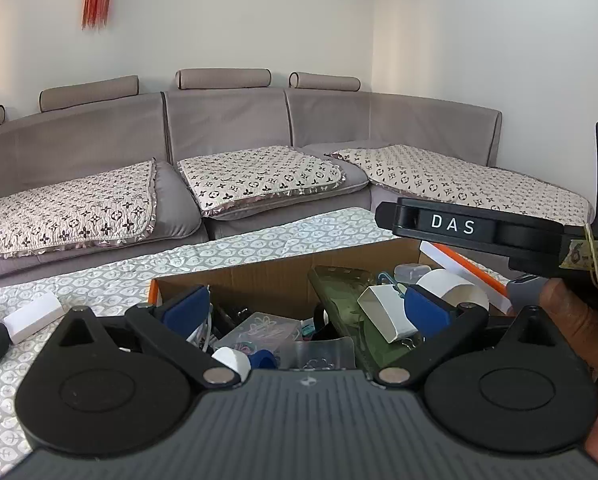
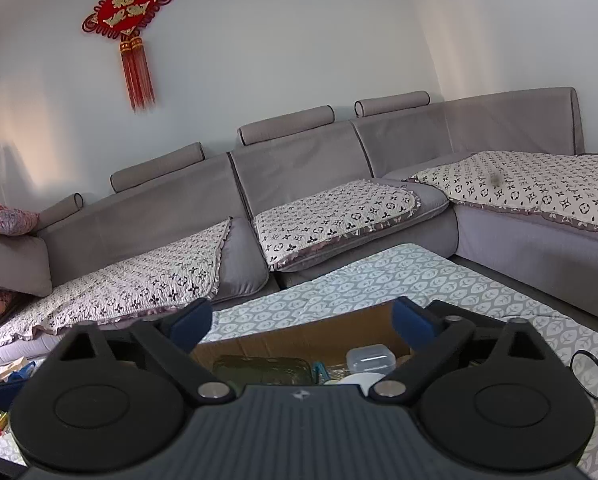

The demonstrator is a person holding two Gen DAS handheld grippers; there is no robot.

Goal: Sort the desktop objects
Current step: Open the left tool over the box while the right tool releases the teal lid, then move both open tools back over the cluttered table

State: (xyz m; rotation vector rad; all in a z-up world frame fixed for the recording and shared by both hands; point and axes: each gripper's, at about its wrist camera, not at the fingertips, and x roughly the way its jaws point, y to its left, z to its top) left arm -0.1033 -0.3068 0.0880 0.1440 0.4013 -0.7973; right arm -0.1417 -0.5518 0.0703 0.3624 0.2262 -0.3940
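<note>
A grey sofa [image 1: 227, 128] curves behind the bench [image 1: 111, 280] with its leaf-patterned cloth. At lower centre of both views sits the open cardboard box [image 1: 259, 280], crammed with small desktop objects; it lies just ahead of and between the left gripper [image 1: 307, 308], jaws wide and empty, and likewise the right gripper [image 2: 303, 326], jaws wide and empty. A white box [image 1: 33, 316] lies at left.
</note>
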